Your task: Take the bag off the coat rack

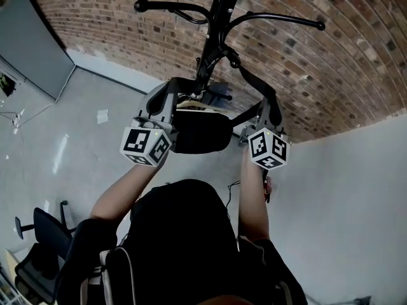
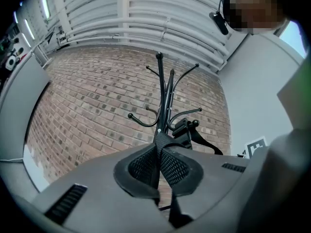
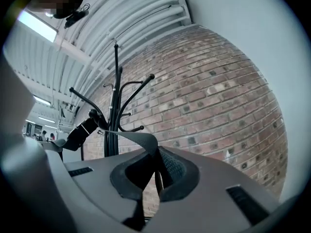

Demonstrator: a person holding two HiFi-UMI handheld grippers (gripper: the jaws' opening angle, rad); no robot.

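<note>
A black coat rack (image 1: 218,18) with curved hooks stands against the brick wall. It also shows in the left gripper view as coat rack (image 2: 163,96) and in the right gripper view as coat rack (image 3: 115,91). A black bag (image 1: 200,132) hangs between my two grippers, its strap (image 1: 257,84) running up towards the pole. My left gripper (image 1: 175,91) is shut on the strap (image 2: 160,141), which leads to a buckle by a hook. My right gripper (image 1: 267,107) is shut on another stretch of the strap (image 3: 138,139). Whether the strap still rests on a hook I cannot tell.
The brick wall (image 1: 331,62) curves behind the rack. A grey panel (image 1: 32,43) stands at the left and a white wall (image 1: 356,202) at the right. An office chair (image 1: 35,246) sits low left, and a paper (image 1: 102,115) lies on the floor.
</note>
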